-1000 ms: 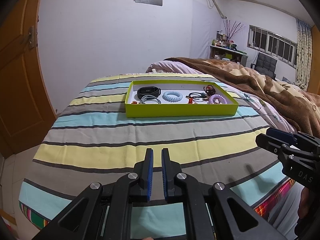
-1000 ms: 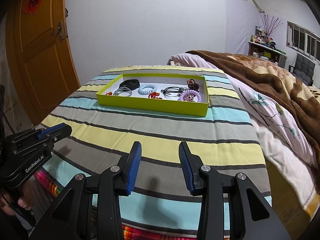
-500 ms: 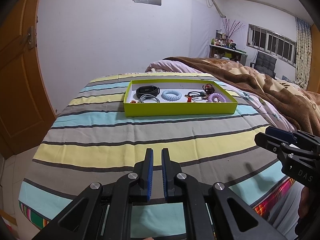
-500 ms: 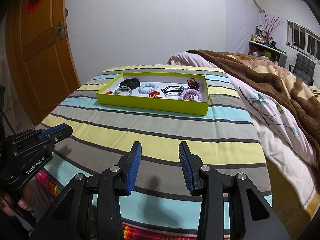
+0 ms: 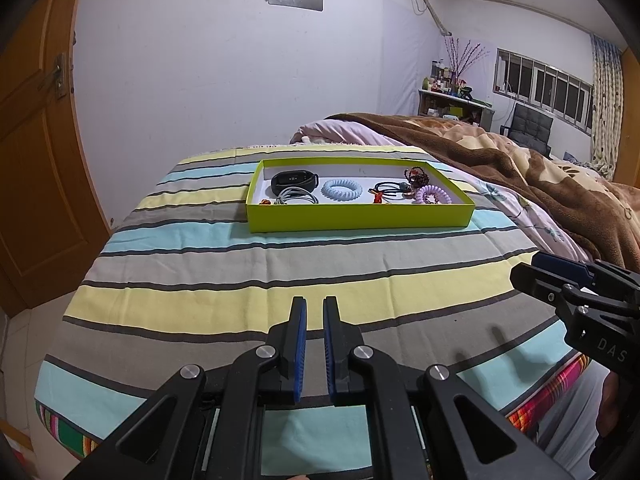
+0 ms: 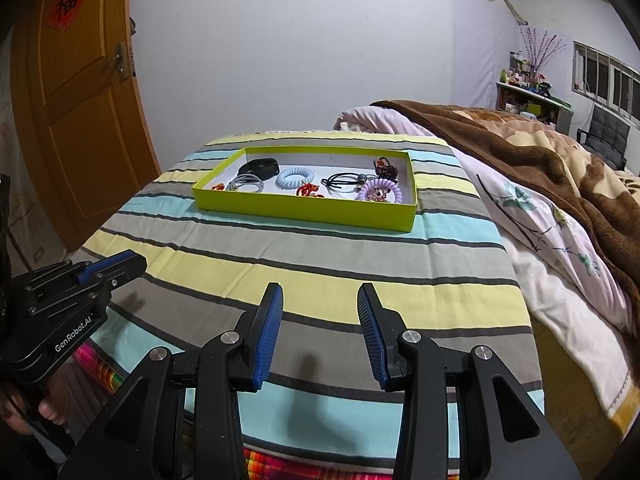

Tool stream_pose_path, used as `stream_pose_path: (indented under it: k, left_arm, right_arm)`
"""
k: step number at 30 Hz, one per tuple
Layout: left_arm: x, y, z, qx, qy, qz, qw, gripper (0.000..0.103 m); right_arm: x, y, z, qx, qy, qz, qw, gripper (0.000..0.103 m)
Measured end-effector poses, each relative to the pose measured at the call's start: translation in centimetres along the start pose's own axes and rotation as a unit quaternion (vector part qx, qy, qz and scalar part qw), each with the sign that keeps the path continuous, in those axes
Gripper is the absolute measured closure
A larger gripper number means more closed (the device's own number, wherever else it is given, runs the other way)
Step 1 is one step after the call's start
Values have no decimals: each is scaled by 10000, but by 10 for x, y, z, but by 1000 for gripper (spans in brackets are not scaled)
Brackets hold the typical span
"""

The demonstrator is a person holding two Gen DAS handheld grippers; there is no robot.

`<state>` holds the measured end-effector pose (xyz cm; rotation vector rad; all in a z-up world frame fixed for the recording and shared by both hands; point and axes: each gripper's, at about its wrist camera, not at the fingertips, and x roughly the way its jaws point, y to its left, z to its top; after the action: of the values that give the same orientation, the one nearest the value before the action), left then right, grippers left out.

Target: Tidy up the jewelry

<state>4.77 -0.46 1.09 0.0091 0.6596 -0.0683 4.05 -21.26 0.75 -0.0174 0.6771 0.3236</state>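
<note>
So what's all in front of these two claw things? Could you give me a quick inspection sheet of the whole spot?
Surface: striped cloth over the bed end, bare near the grippers.
Job's things: green tray holding a black band, grey ties, blue coil tie, red charm, black ties, purple coil tie, dark bead bracelet.
Clutter: nothing seen on the cloth.
Grippers: left gripper nearly shut, empty; right gripper open, empty; both short of the tray.
Cables: nothing seen.
Surroundings: brown blanket, door, white wall, shelf, window.
</note>
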Motion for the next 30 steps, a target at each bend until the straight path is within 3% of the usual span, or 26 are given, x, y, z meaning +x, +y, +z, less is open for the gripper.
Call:
stream_pose_path:
  k: [30]
  left_arm:
    - [4,-2,-4,63,-29,40,10000,96]
  right_arm:
    - [-2,2,-1,6,31,-4,10000,63]
